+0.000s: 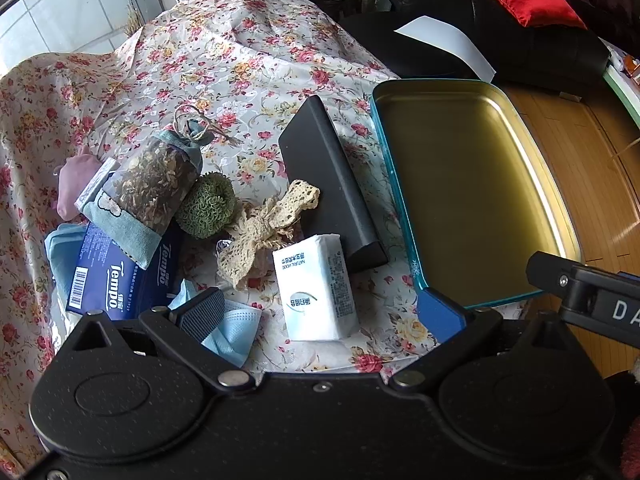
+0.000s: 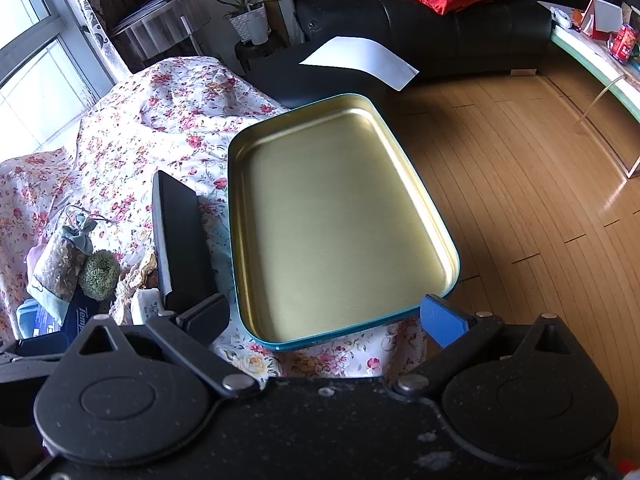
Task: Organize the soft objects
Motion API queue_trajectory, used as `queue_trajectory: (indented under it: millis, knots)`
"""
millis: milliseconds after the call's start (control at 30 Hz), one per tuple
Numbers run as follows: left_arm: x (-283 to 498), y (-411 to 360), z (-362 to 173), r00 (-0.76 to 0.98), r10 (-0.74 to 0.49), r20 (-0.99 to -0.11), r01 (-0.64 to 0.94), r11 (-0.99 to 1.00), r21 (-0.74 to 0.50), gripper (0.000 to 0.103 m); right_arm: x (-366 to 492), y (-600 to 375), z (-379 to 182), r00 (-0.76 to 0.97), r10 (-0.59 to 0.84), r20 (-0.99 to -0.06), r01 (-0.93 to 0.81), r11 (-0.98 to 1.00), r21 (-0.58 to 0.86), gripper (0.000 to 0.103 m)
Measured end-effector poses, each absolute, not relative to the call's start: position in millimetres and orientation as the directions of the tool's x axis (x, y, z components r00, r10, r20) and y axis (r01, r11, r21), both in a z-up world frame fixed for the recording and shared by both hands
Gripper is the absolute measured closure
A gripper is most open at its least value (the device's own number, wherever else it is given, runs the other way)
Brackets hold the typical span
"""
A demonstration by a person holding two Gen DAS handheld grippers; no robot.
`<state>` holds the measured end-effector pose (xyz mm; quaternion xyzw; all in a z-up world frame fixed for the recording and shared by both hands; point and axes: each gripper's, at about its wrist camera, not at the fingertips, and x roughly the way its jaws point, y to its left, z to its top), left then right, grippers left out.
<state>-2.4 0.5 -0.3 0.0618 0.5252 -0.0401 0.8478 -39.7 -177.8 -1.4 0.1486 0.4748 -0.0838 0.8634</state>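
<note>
Left wrist view: the left gripper (image 1: 320, 320) has its jaws spread wide and holds nothing. One pad (image 1: 202, 314) rests over a blue face mask (image 1: 236, 330); the white tissue pack (image 1: 318, 288) lies between the fingers, just ahead. Right wrist view: the right gripper (image 2: 324, 320) is likewise spread and unloaded, poised at the near rim of the tin tray (image 2: 340, 216), which holds nothing.

Soft items are clustered on the floral cloth (image 1: 240, 60), left of the tray: a lace bow (image 1: 264, 224), a green knitted ball (image 1: 206, 210), a herb sachet (image 1: 156, 184) leaning on a Tempo tissue pack (image 1: 116, 280), and a pink pouch (image 1: 72, 188) behind. A dark rigid box (image 1: 332, 184) stands between this cluster and the tray (image 1: 472, 200).

Hazards, as judged:
- Closing on the white tissue pack may also pinch the mask, since they lie just beside each other.
- The slick wrapper may slip if gripped near an edge.
- Transfer toward the tray may strike the dark box.
- The tray's far side appears to overhang the covered surface; a heavy placement there could tip it.
- Lifting the Tempo pack would topple the sachet.
</note>
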Motion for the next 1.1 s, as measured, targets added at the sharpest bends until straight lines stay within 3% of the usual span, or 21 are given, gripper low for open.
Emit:
queue_trajectory:
  millis: [1100]
  knots:
    - [-4.1,3.6,-2.8,0.438,-0.003,-0.899,0.129,0.99,0.06,0.004,-38.4,-177.0,-5.5,0.516,0.011,-0.856,0.295,0.936,0.19,0.001]
